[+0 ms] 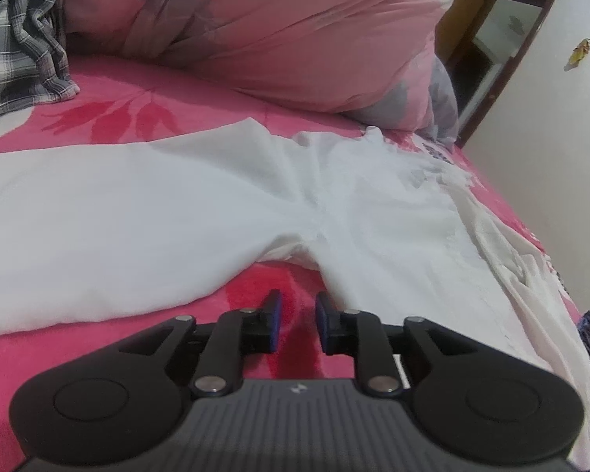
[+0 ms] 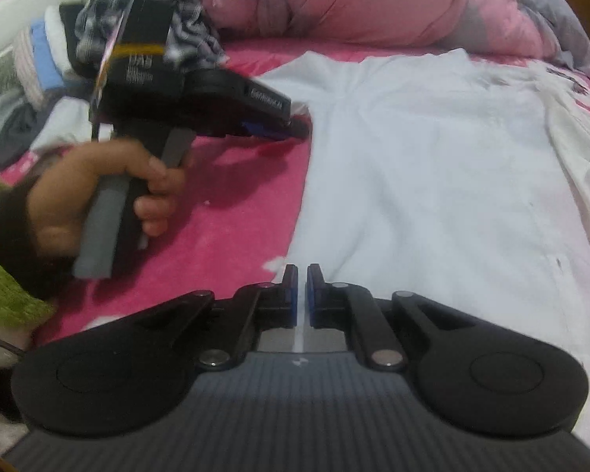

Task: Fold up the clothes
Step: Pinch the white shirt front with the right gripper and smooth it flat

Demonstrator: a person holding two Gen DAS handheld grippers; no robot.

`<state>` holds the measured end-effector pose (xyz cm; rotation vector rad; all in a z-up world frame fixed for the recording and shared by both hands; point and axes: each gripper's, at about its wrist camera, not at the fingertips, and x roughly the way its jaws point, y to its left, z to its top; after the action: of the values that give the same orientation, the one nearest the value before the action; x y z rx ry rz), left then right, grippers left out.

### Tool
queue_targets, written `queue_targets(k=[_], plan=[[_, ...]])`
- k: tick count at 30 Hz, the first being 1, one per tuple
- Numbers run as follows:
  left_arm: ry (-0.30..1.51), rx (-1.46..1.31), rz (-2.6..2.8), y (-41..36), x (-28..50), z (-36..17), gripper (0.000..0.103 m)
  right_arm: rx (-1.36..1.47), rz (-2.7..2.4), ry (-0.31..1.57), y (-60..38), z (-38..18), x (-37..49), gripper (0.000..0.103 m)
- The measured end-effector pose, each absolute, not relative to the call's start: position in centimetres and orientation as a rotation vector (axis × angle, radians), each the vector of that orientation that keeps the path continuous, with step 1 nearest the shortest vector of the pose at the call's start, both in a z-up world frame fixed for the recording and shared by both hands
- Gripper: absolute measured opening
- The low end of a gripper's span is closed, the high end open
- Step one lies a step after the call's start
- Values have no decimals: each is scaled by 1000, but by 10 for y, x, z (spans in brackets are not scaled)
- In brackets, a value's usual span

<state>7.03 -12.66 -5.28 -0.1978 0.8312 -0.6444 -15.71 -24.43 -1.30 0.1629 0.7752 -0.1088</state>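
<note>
A white garment lies spread on the pink bed sheet. In the left wrist view my left gripper stands open just above the sheet, in the notch where two parts of the garment meet, its blue pads holding nothing. The right wrist view shows the same garment. My right gripper sits at the garment's near left edge, jaws almost together with white cloth showing between them. A hand holds the left gripper, blurred, at the garment's far left edge.
A bulky pink and grey duvet fills the back of the bed. A crumpled plaid shirt lies at the back left, with more piled clothes beside it. A wall and a dark wooden frame border the right side.
</note>
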Motion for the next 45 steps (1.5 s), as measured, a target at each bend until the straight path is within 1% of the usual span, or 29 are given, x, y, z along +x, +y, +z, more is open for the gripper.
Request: queue_targets(k=[2, 3, 4, 5, 10, 14, 16, 21, 23, 29, 34, 38, 40, 45], plan=[[822, -191, -644, -125, 64, -47, 43, 173, -105, 759, -248, -9, -156, 4], [807, -173, -641, -124, 59, -43, 48, 175, -103, 762, -248, -10, -156, 4], [793, -155, -638, -123, 53, -38, 57, 174, -103, 769, -248, -12, -158, 4], [777, -135, -637, -123, 47, -34, 60, 172, -104, 776, -247, -14, -159, 4], [750, -56, -673, -119, 18, -18, 63, 178, -84, 784, -228, -19, -200, 4], [725, 12, -716, -117, -13, -8, 70, 171, -74, 786, -214, -21, -231, 4], [716, 45, -740, -115, -29, -6, 72, 178, -63, 790, -209, -21, -245, 4], [703, 70, -792, -110, -70, -8, 73, 237, -22, 822, -200, -25, -278, 5], [695, 76, -820, -109, -86, -9, 74, 261, -17, 807, -202, -20, -288, 5], [669, 156, -868, -118, -121, -23, 76, 336, -188, 685, -248, -1, -292, 6], [677, 234, -867, -126, -138, -38, 76, 452, -379, 674, -285, -12, -298, 6], [672, 276, -863, -129, -146, -47, 78, 547, -519, 664, -313, -22, -304, 6], [666, 286, -864, -129, -148, -47, 80, 575, -544, 642, -317, -21, -312, 7], [681, 283, -852, -131, -147, -46, 80, 615, -575, 590, -322, -18, -326, 7]])
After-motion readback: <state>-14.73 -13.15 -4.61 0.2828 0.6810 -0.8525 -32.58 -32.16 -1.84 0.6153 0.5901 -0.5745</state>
